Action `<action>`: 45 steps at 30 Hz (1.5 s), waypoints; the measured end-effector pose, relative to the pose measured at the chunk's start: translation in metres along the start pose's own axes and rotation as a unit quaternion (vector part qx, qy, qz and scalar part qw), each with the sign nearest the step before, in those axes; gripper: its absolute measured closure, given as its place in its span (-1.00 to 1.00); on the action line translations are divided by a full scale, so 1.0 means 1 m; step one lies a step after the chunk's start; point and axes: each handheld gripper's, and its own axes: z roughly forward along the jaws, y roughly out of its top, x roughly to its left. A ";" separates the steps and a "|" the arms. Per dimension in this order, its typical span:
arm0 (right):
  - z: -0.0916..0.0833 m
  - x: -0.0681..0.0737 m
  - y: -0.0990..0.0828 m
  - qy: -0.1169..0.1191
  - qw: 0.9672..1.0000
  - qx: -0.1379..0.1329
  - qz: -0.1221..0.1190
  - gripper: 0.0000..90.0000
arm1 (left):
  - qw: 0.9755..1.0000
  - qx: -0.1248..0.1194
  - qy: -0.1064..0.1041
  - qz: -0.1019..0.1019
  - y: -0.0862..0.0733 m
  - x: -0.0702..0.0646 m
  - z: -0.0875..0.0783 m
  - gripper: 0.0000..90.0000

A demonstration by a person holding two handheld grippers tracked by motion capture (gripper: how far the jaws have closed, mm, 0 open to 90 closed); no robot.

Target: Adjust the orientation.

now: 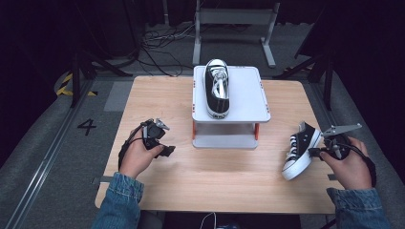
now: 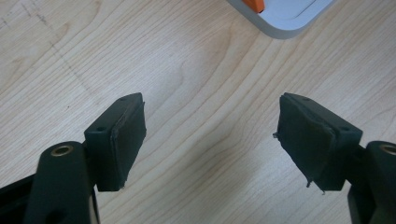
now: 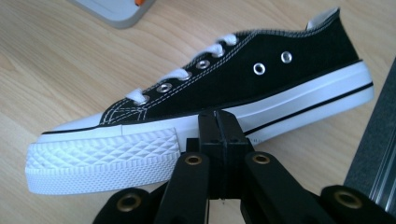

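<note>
A black canvas sneaker with white sole and laces (image 1: 300, 149) lies on the wooden table at the right, toe toward the near edge. My right gripper (image 1: 315, 151) is beside its sole. In the right gripper view the jaws (image 3: 217, 116) are pressed flat together with nothing between them, their tips at the white sidewall of the sneaker (image 3: 243, 79). A matching sneaker (image 1: 217, 88) sits on top of the grey two-level rack (image 1: 246, 98). My left gripper (image 1: 167, 142) rests low at the left of the rack, open over bare wood (image 2: 210, 140).
The rack stands mid-table with orange posts; its corner (image 2: 285, 18) lies ahead of the left gripper and its edge (image 3: 116, 11) beyond the right sneaker. A dark strip (image 3: 373, 158) marks the table's right edge. Stands and cables lie on the floor behind.
</note>
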 end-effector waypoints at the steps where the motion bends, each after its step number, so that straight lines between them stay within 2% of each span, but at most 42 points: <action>1: -0.001 -0.002 -0.002 0.001 1.000 0.000 0.004 1.00 | 1.000 -0.001 0.000 0.005 0.001 0.000 0.001 -0.45; 4: -0.003 -0.004 -0.007 0.003 1.000 0.009 0.016 1.00 | 1.000 0.000 -0.004 0.008 0.003 0.000 0.002 -0.46; 7: -0.004 -0.006 -0.012 -0.007 0.999 0.045 0.022 1.00 | 1.000 -0.001 -0.002 0.008 0.004 0.000 0.002 -0.46; 11: -0.005 -0.012 -0.021 0.004 0.998 0.045 0.037 1.00 | 1.000 0.001 -0.006 0.006 0.004 -0.001 0.004 -0.46; 16: -0.003 -0.013 -0.024 -0.004 0.996 0.074 0.040 1.00 | 1.000 0.000 -0.008 0.011 0.005 -0.002 0.004 -0.46; 19: -0.003 -0.017 -0.027 0.002 0.995 0.085 0.044 1.00 | 1.000 -0.001 -0.006 0.006 0.004 -0.001 0.002 -0.46; 22: 0.000 -0.019 -0.032 -0.003 0.992 0.120 0.047 1.00 | 1.000 -0.005 -0.006 0.005 0.003 0.000 0.001 -0.46; 24: 0.008 -0.022 -0.037 -0.009 0.986 0.162 0.047 1.00 | 1.000 -0.005 -0.006 0.005 0.003 0.000 0.001 -0.46; 26: 0.019 -0.025 -0.042 0.000 0.985 0.162 0.051 1.00 | 1.000 -0.005 -0.008 0.004 0.003 0.000 0.001 -0.46; 27: 0.020 -0.027 -0.043 -0.002 0.985 0.163 0.057 1.00 | 1.000 -0.006 -0.008 0.005 0.003 0.000 0.001 -0.46; 30: 0.013 -0.030 -0.045 0.004 0.987 0.148 0.060 1.00 | 1.000 -0.006 -0.008 0.005 0.003 0.001 0.000 -0.46; 33: 0.009 -0.031 -0.047 0.006 0.987 0.149 0.063 1.00 | 1.000 -0.007 -0.007 0.001 0.002 0.002 0.000 -0.46; 35: 0.008 -0.032 -0.050 0.013 0.983 0.170 0.063 1.00 | 1.000 -0.007 -0.009 0.000 0.001 0.002 0.000 -0.46; 36: 0.010 -0.032 -0.052 0.017 0.980 0.188 0.064 1.00 | 1.000 -0.007 -0.009 0.000 0.001 0.002 0.000 -0.46; 38: 0.016 -0.032 -0.054 0.027 0.975 0.210 0.062 1.00 | 1.000 -0.006 -0.008 0.000 0.002 0.002 0.000 -0.46; 42: 0.025 -0.031 -0.054 0.037 0.975 0.211 0.064 1.00 | 1.000 -0.005 -0.010 0.007 0.003 0.000 0.000 -0.46; 45: 0.025 -0.031 -0.053 0.042 0.976 0.209 0.051 1.00 | 1.000 -0.003 -0.005 0.008 0.003 -0.001 0.000 -0.46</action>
